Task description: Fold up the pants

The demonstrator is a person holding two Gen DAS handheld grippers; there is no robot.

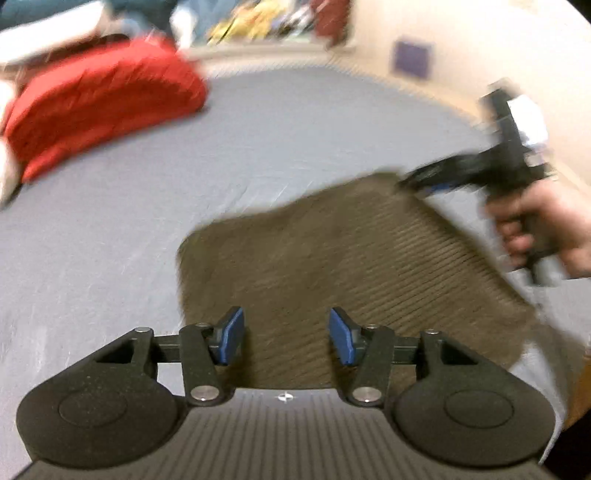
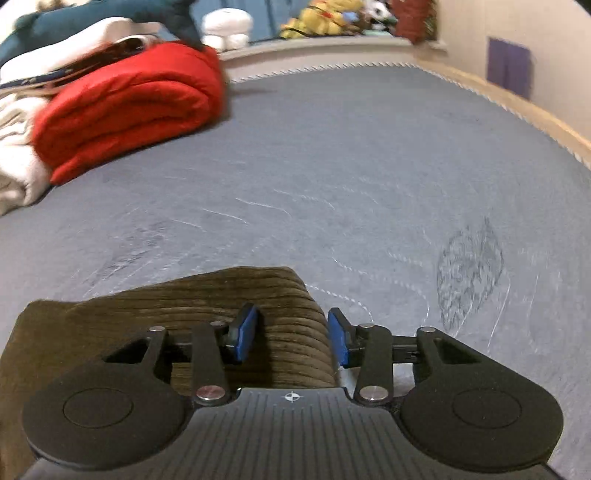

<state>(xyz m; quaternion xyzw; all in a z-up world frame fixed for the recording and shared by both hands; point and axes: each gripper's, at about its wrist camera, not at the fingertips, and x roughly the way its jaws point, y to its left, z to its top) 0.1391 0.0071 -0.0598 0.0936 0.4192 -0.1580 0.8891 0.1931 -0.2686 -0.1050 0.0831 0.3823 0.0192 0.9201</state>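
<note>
Brown corduroy pants (image 1: 332,258) lie folded into a rough rectangle on the grey bed sheet (image 1: 147,221). My left gripper (image 1: 286,336) is open and empty, just above the pants' near edge. My right gripper (image 2: 291,334) is open, its jaws on either side of the far right corner of the pants (image 2: 221,299). In the left wrist view the right gripper (image 1: 410,181) shows at the pants' far right corner, held by a hand (image 1: 546,229). That view is blurred.
A folded red blanket (image 2: 129,107) lies at the far left with white bedding (image 2: 18,177) beside it. Stuffed toys (image 2: 332,18) sit on a ledge at the back. A wall (image 2: 517,37) runs along the bed's right side.
</note>
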